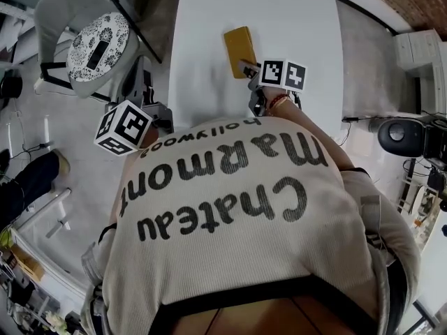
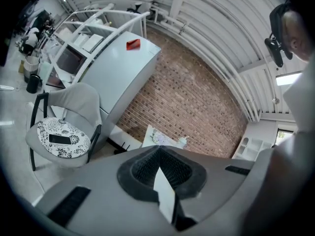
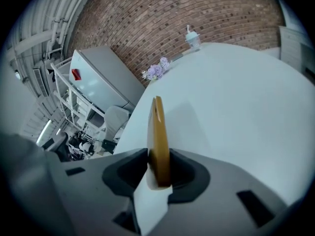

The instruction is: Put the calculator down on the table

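A flat yellow calculator point(image 1: 239, 49) lies lengthwise over the white table point(image 1: 279, 19), its near end between the jaws of my right gripper point(image 1: 248, 68). In the right gripper view the calculator point(image 3: 157, 136) shows edge-on, reaching out over the table point(image 3: 236, 112) with a shadow beside it. The right gripper point(image 3: 158, 173) has a jaw at each face of the calculator, and I see no firm clamp. Whether the far end touches the table I cannot tell. My left gripper point(image 1: 155, 114) hangs off the table's left edge. Its jaws meet with nothing between them point(image 2: 158, 154).
A grey chair point(image 1: 98, 44) with a patterned cushion and a dark phone point(image 1: 96, 53) stands left of the table, and the left gripper view also catches that chair point(image 2: 61, 139). At the table's far end are a cup point(image 3: 192, 38) and flowers point(image 3: 156, 71). A brick wall and a white cabinet point(image 2: 123, 68) stand beyond.
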Action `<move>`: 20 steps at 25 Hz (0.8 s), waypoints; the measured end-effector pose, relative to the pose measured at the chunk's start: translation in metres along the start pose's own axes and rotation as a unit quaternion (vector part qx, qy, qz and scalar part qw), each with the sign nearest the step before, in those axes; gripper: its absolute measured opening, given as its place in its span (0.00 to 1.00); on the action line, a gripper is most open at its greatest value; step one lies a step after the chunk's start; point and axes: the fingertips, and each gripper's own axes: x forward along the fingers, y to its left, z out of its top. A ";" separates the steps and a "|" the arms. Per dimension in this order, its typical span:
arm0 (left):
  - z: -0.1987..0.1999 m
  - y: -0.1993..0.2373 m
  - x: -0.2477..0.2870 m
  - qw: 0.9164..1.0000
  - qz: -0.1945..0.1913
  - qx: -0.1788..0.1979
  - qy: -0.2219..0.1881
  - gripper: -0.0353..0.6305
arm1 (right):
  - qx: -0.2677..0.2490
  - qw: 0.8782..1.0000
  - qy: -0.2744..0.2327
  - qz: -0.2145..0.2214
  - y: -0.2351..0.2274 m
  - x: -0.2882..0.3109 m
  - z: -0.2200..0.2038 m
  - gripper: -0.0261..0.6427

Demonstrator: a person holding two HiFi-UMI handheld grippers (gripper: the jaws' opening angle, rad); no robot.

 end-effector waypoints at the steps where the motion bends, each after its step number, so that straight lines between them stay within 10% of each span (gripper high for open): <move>1: 0.000 0.001 0.000 1.000 0.000 0.000 0.001 0.06 | 0.001 1.000 0.001 -0.005 -0.001 0.000 0.000 0.23; 20: -0.003 0.002 0.008 1.000 -0.009 0.004 0.016 0.06 | -0.015 0.998 0.002 -0.054 -0.008 0.000 0.004 0.31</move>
